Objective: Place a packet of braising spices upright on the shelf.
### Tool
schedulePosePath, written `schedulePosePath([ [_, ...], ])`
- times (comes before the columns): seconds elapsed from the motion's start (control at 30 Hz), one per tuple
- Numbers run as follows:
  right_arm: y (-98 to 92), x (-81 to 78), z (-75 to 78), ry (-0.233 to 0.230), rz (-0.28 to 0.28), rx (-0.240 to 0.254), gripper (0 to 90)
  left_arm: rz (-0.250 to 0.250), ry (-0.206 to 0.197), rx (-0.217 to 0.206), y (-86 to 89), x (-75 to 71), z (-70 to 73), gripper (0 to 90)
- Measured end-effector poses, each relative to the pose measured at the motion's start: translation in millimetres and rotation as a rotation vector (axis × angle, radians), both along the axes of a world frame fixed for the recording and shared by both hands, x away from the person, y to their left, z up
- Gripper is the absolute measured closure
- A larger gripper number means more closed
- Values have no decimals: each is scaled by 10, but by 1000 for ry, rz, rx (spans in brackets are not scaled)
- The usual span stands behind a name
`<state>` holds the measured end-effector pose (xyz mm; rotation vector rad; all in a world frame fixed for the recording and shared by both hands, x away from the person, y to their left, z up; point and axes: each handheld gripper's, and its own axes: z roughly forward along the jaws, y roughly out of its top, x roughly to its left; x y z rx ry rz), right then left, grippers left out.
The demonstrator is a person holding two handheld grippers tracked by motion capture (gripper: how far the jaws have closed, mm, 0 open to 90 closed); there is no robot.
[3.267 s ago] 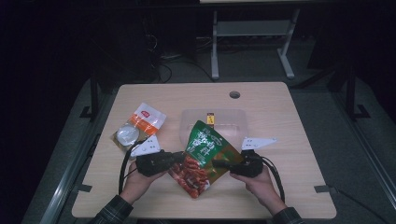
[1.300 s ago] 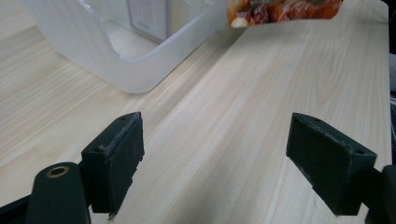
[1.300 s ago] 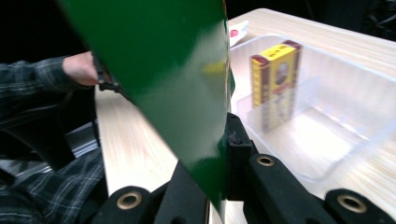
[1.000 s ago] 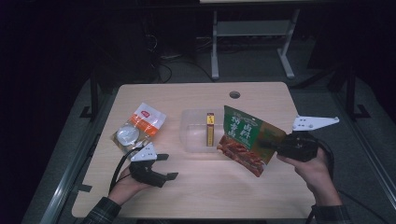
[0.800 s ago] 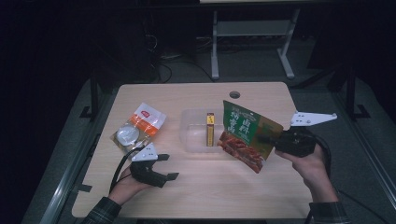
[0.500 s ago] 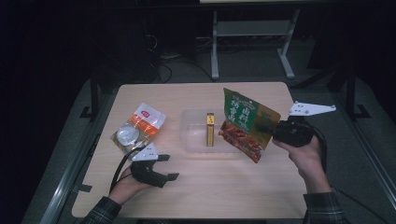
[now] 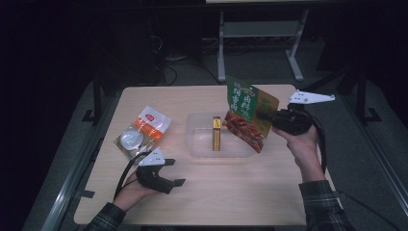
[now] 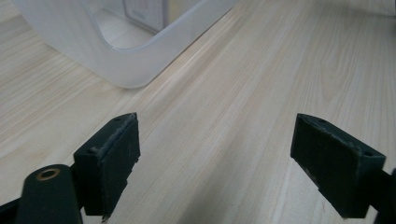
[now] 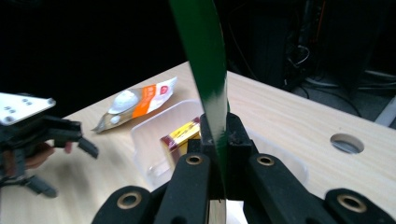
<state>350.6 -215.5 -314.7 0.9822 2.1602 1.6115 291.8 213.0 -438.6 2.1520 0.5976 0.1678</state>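
right gripper [image 7: 269, 117], jaws clamped on the pouch [image 7: 248, 112] edge, should lower it flat into the tub [image 7: 197, 144] beside the box [image 7: 217, 133]; left gripper [image 7: 171, 173] jaws apart, empty, near counter's front-left corner.

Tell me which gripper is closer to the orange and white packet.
Left. The left gripper rests on the table just below the orange and white packet; the right gripper is across the clear tray, clamping the green bag.
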Motion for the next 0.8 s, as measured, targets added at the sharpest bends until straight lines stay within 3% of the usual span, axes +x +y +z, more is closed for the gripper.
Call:
schedulePosePath([
  [0.4,135,303,-94,-20,-34,4,894,-18,41,23,-35,-4,-36,142],
  [0.8,220,413,-220,-17,-33,-2,895,-36,71,40,-66,-21,-44,137],
])
